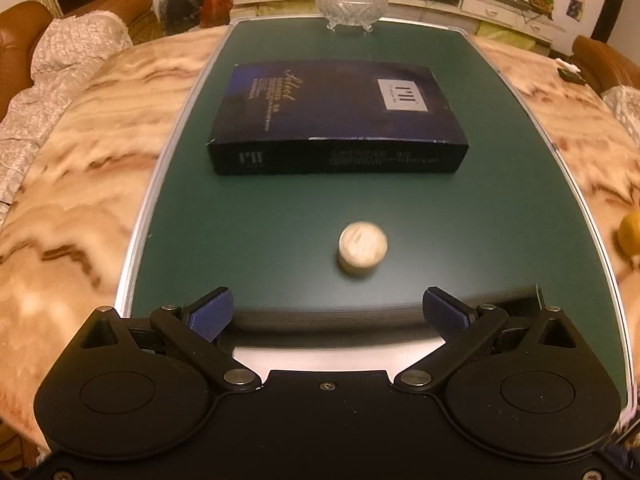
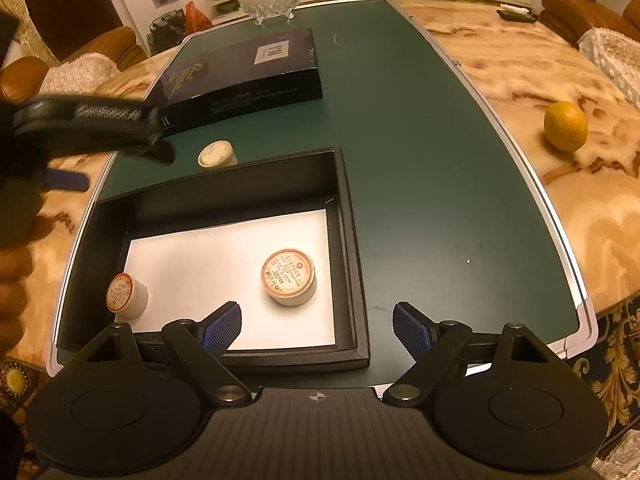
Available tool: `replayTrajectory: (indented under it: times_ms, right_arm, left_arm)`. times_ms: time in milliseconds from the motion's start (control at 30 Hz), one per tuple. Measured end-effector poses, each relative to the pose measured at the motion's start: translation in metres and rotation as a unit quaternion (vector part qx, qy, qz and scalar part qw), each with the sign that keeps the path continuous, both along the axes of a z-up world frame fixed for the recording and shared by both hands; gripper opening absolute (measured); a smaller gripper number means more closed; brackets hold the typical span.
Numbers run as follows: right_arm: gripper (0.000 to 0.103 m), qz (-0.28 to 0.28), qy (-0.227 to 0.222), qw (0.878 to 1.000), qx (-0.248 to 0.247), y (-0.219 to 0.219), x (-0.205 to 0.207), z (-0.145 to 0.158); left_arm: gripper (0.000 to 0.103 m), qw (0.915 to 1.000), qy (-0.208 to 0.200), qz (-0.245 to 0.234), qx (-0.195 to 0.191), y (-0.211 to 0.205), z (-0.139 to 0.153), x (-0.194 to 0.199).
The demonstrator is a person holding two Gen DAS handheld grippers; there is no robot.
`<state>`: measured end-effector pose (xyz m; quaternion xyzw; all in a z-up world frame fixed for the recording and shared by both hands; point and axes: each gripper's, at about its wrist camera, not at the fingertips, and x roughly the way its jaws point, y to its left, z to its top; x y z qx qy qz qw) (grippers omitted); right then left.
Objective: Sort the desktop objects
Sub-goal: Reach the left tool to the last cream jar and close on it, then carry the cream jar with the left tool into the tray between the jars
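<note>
The left gripper [image 1: 328, 312] has its jaws wide apart and holds nothing. Just past its blue fingertips [image 1: 212, 310] sits a small round cream pot with a pale lid [image 1: 363, 250], out on the green table mat [image 1: 280, 216]. The right gripper [image 2: 316, 324] is wide apart and empty too, hanging over the near edge of the open black box with a white floor [image 2: 352, 264]

Two round white pots with orange labels [image 2: 289, 277] already sit inside that box. So I think the cream pot is the next one to sort: the left gripper should go forward, come down around it and close

The words on the dark blue book-shaped box [image 1: 340, 120], beyond the cream pot, are too blurry to read. The yellow fruit [image 1: 630, 234] is cut off in the left view
</note>
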<state>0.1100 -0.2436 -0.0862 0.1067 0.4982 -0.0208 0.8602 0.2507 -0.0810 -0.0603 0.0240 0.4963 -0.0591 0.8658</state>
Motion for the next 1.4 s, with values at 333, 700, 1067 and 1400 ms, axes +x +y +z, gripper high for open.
replayTrajectory:
  times_ms: [333,700,1067,1400]
  right_arm:
    - [0.086,0.002,-0.014,1.0,0.0,-0.004,0.0,0.002]
    - [0.086,-0.002,-0.005,1.0,-0.001,-0.011,0.006,-0.01]
    - [0.086,-0.008,-0.003,1.0,0.004,-0.015,0.006,-0.013]
    - [0.086,-0.01,-0.005,1.0,0.008,-0.015,0.006,-0.011]
  left_arm:
    - [0.102,0.9997,0.026,-0.001,-0.006,-0.02,-0.033,0.042]
    - [0.066,0.9974,0.058,-0.004,-0.043,-0.022,-0.057,0.066]
    - [0.041,0.9969,0.066,-0.015,-0.04,-0.027,-0.066,0.079]
    - [0.041,0.9977,0.056,-0.024,-0.029,-0.03,-0.052,0.07]
